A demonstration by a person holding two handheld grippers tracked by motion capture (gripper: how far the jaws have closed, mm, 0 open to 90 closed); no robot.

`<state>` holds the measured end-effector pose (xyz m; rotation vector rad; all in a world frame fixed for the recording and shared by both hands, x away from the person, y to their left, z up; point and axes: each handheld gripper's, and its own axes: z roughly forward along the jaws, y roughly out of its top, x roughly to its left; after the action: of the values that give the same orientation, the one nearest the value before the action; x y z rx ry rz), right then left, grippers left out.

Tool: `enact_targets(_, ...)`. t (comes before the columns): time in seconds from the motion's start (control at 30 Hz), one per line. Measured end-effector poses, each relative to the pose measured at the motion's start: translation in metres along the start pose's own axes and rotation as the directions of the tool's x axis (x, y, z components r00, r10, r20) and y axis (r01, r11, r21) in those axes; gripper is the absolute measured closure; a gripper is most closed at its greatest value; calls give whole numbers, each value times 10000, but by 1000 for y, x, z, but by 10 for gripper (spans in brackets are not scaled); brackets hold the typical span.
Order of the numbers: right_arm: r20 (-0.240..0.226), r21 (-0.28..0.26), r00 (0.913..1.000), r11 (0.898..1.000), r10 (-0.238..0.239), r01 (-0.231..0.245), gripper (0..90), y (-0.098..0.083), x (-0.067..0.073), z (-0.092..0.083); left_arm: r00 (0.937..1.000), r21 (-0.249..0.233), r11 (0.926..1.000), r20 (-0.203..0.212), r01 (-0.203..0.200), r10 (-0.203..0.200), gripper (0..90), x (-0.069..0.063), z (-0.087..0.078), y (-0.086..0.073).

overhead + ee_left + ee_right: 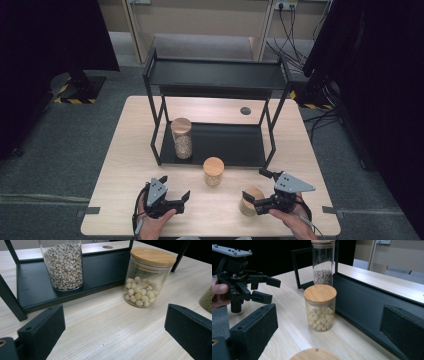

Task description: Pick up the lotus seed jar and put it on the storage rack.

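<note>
Three glass jars with bamboo lids are here. A tall jar (181,138) (63,265) (323,262) of small grains stands on the lower shelf of the black rack (235,145). A short jar (213,171) (147,277) (320,307) of pale round seeds stands on the table in front of the rack. A third jar (249,201) (206,300) with greenish contents sits by my right gripper (256,186) (327,332); its lid (314,355) shows low between the open jaws. My left gripper (183,201) (115,332) (263,288) is open and empty, facing the short jar.
The two-tier black rack (100,267) (362,305) fills the middle of the wooden table (125,165); its upper shelf (215,75) is bare. A round cable hole (245,110) lies behind the rack. Bare tabletop stretches left of the rack and between the grippers.
</note>
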<state>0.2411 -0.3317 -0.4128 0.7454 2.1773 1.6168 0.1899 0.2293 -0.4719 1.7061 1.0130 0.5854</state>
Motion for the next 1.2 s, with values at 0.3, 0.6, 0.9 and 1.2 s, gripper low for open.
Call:
enact_targets(0.3, -550, 140, 9985, 9999, 29, -21, 21, 14, -29, 20, 10000, 18, 10000, -6, 46, -46, 27, 1, 0, 0)
enact_targets(0.6, -1029, 563, 9945, 9983, 191, -134, 22, 20, -56, 46, 10000, 49, 10000, -25, 50, -50, 27, 1, 1, 0)
enact_targets(0.9, -1510, 988, 9885, 9948, -83, 234, 25, 31, -67, 71, 10000, 68, 10000, -33, 57, -56, 27, 2, 1, 0)
enact_targets(1.2, -1703, 1260, 9848, 9904, -348, 568, 26, 37, -66, 88, 10000, 96, 9999, -32, 40, -40, 27, 2, 1, 0)
